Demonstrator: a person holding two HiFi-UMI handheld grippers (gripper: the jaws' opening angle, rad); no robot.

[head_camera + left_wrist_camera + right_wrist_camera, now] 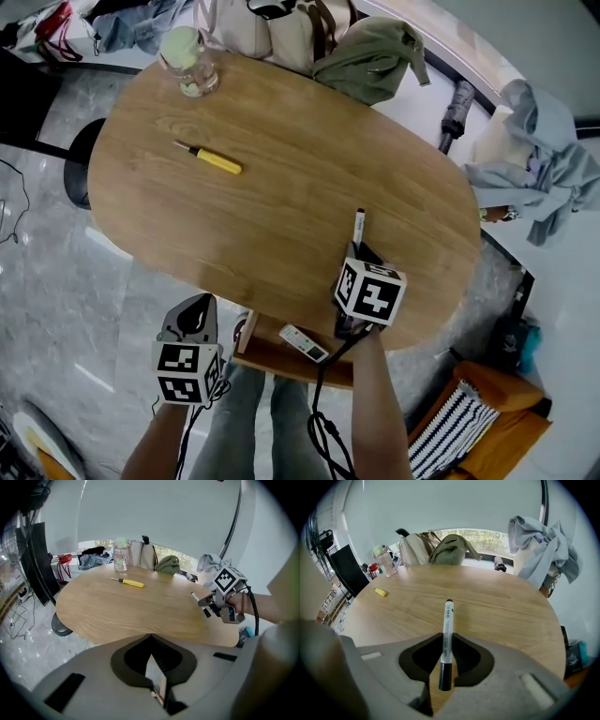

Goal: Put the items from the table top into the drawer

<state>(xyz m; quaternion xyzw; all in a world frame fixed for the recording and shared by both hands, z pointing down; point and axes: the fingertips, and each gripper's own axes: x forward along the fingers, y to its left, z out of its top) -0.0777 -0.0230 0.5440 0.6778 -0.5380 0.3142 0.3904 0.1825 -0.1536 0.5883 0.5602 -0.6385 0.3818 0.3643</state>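
The marker is held in my right tongs. They are closed on its white barrel just ahead of the black end. Most of the pen sticks out past the tips and points away across the table. I cannot tell whether it has left the wood yet.

The drawer hangs open under the near edge of the table, just below and behind these tongs. A flat white thing already lies in it.

I judge this to be the carry. I would keep the squeeze firm, because the long front end can pivot in a grip this far back. I would lift the pen clear of the table, draw it back over the edge and dip the front end so it misses the lip. I would let go only once it is low in the drawer, beside the white thing.

My left tongs sit off the table's near corner, beside the drawer. Their tips are together and nothing is in them.

Two things are left to fetch, both well beyond the right tongs. A yellow-handled screwdriver lies on the far half of the table, and a lidded jar stands near the far rim.

The top is oval, pale wood, smooth and flat. Bags lean at its far edge, and clothes are heaped off to the right. The floor is grey stone.
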